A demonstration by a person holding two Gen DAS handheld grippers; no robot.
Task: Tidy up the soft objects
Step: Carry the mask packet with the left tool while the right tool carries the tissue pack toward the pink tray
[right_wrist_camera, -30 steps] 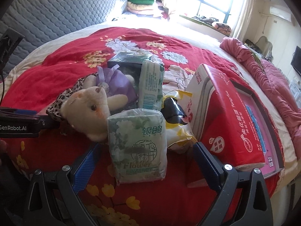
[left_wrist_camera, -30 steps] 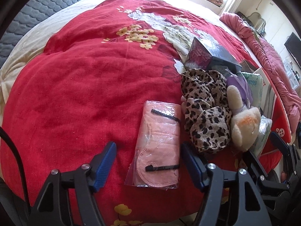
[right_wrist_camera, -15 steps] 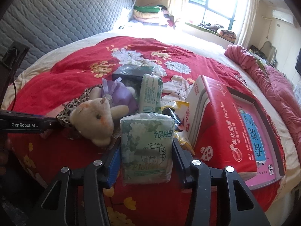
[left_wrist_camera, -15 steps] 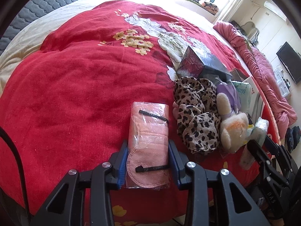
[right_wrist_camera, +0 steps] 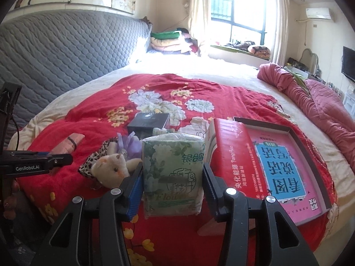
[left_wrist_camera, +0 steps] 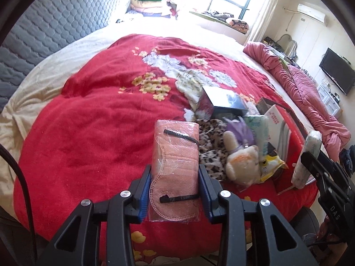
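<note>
My left gripper (left_wrist_camera: 175, 190) is shut on a clear bag of pink face masks (left_wrist_camera: 175, 161) and holds it lifted above the red floral blanket (left_wrist_camera: 88, 137). My right gripper (right_wrist_camera: 172, 190) is shut on a green-and-white tissue pack (right_wrist_camera: 173, 173), also lifted; that pack shows edge-on in the left wrist view (left_wrist_camera: 307, 159). On the blanket lie a cream plush bear (left_wrist_camera: 243, 164) with a purple bow, a leopard-print cloth (left_wrist_camera: 210, 153) and a second tissue pack (left_wrist_camera: 259, 133). The bear also shows in the right wrist view (right_wrist_camera: 111, 170).
A dark box (left_wrist_camera: 221, 106) sits behind the pile. A red box and a tray holding a pink-and-blue book (right_wrist_camera: 279, 166) lie at the right. A yellow wrapper (left_wrist_camera: 271, 164) lies by the bear. A pink quilt (right_wrist_camera: 310, 102) is bunched far right; a grey headboard (right_wrist_camera: 55, 51) stands at left.
Both grippers, open a second ago, closed on their packs and have lifted them off the blanket; both views have tilted up toward the window.
</note>
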